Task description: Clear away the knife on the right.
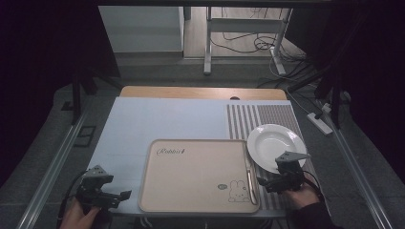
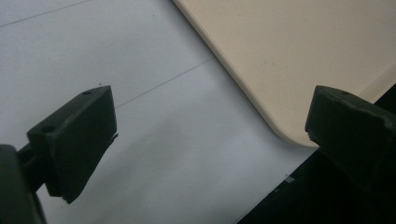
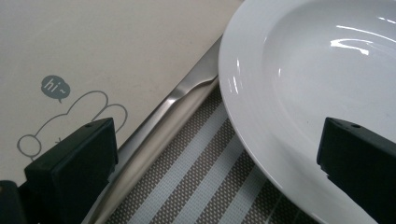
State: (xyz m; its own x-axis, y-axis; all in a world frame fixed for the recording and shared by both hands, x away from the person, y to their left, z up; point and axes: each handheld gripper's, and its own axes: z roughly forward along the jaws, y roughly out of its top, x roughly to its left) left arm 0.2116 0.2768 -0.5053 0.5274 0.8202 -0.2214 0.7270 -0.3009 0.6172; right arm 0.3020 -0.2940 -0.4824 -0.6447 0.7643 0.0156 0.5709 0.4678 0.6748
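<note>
Gleaming round white plate (image 3: 308, 93), matte beige tray (image 3: 116, 46), steel utensil (image 3: 159, 126)

left claw (image 1: 125, 194) agape, right claw (image 1: 261, 182) agape

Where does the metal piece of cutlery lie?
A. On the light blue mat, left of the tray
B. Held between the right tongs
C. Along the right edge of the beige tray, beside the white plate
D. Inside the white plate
C: the metal utensil lies along the right edge of the beige tray, next to the white plate; the right tongs stand open above it, holding nothing.
</note>
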